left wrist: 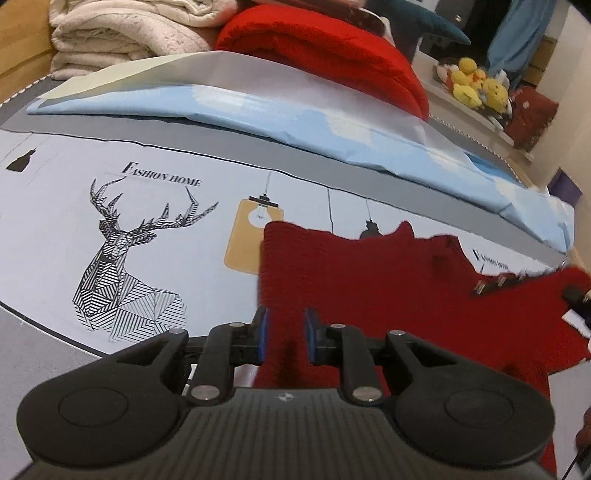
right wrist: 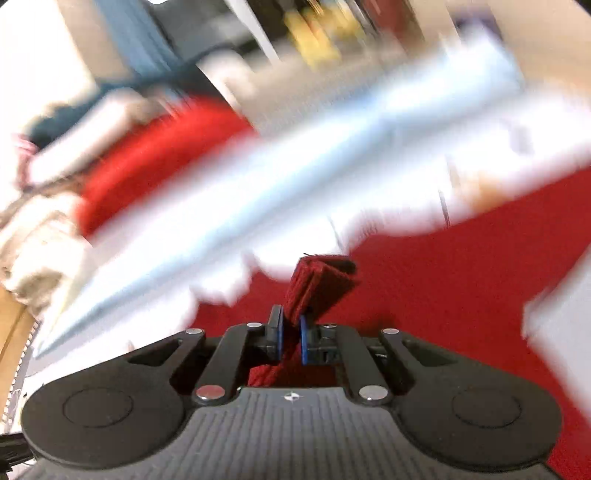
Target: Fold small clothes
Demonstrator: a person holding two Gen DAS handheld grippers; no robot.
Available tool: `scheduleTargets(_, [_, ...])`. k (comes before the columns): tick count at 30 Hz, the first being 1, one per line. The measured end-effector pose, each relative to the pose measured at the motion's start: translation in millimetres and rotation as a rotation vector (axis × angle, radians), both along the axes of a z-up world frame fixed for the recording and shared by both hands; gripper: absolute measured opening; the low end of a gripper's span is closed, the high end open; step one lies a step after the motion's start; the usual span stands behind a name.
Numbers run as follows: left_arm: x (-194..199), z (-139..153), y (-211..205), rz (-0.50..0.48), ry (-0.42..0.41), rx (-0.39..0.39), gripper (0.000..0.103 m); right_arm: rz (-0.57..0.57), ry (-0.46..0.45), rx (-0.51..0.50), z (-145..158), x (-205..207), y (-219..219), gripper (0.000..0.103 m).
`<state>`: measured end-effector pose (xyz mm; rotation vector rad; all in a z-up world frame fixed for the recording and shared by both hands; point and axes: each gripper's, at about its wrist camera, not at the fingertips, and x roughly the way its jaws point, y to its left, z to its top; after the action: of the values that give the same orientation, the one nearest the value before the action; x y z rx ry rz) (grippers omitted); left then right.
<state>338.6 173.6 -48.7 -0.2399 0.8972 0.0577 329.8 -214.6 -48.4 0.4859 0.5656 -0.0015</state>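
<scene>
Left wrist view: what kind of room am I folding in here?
Most likely a bedroom, working on a bed. The dark red sweater lies on a printed bedsheet, folded blankets are stacked behind, and yellow plush toys sit on a ledge.

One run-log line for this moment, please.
left gripper: shut on red knit garment | right gripper: shut on garment | garment over printed sheet

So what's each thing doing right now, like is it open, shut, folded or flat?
Left gripper: shut on the red sweater.
Right gripper: shut on a bunched fold of the sweater.
Red sweater: partly lifted, not yet folded.
Bedsheet: spread flat.
Blue cover: folded.
White blanket: folded, stacked.
</scene>
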Motion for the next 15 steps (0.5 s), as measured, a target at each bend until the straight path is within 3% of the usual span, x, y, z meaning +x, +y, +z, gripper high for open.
scheduleTargets(2, [1,-5,-5,-0.019,0.015,0.018,0.024,-0.056,0.017,-0.033,-2,1,-12,0.008])
scheduleTargets(4, [3,-12,-11,-0.035,0.031,0.028,0.024,-0.107,0.159,-0.059,-23,14,-25,0.009])
scheduleTargets(6, [4,-20,-17,-0.050,0.052,0.039,0.024,-0.174,0.313,0.004,-45,20,-42,0.011])
scheduleTargets(7, [5,-24,-20,-0.057,0.066,0.046,0.024,-0.202,0.348,0.018,-51,20,-46,0.014])
scheduleTargets(11, [9,-48,-26,-0.075,0.165,0.117,0.025,-0.203,0.310,0.011,-46,21,-40,0.016])
scheduleTargets(15, [7,-48,-27,-0.058,0.168,0.133,0.028,-0.151,0.292,0.037,-47,26,-39,0.025])
